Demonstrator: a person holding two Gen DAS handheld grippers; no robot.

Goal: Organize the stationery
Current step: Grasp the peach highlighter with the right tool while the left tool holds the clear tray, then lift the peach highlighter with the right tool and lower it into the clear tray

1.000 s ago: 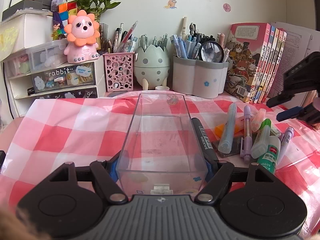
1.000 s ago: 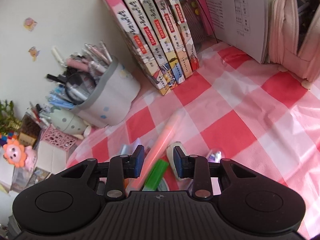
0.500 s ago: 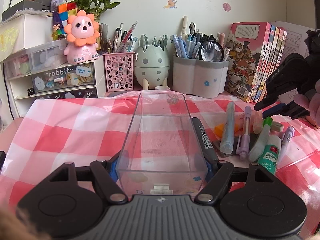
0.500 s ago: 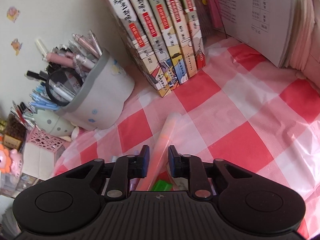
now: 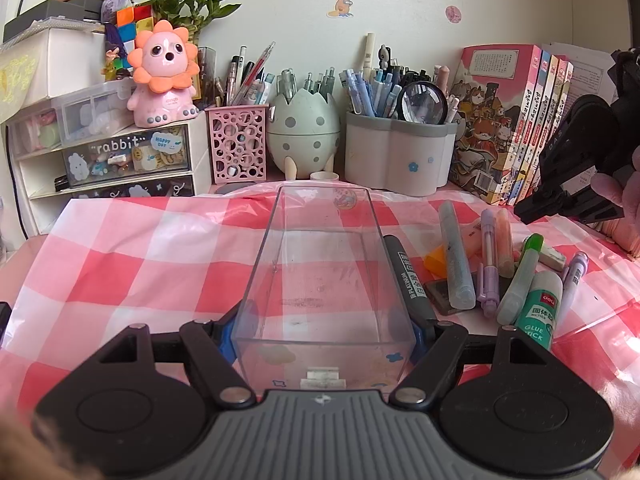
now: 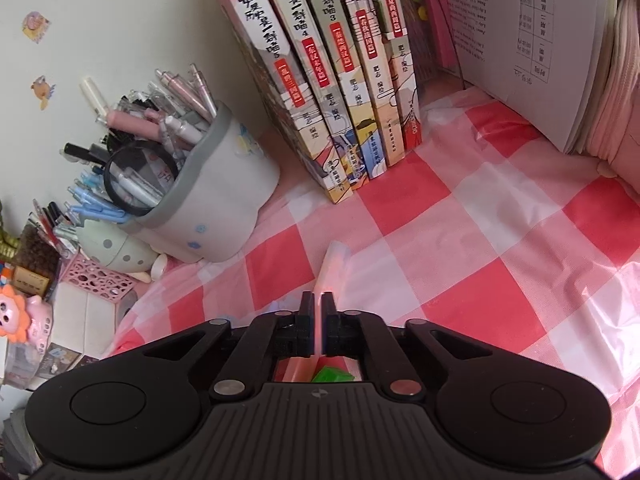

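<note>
My left gripper is shut on the near end of a clear plastic box that rests lengthwise on the checked cloth. To the box's right lie loose items: a black marker, a grey-blue pen, a purple pen, a green highlighter, a glue stick and a peach-pink pen. My right gripper is shut on that peach-pink pen, whose far end sticks out past the fingertips. In the left wrist view, the right gripper stands over the pile's far side.
Along the wall stand a grey pen cup, an egg-shaped holder, a pink mesh holder, a drawer unit and a row of books. A pink pouch and open papers stand at the right.
The right gripper's jaws have closed from apart onto the peach-pink pen and moved in over the pile. The left gripper and the clear box have not moved.
</note>
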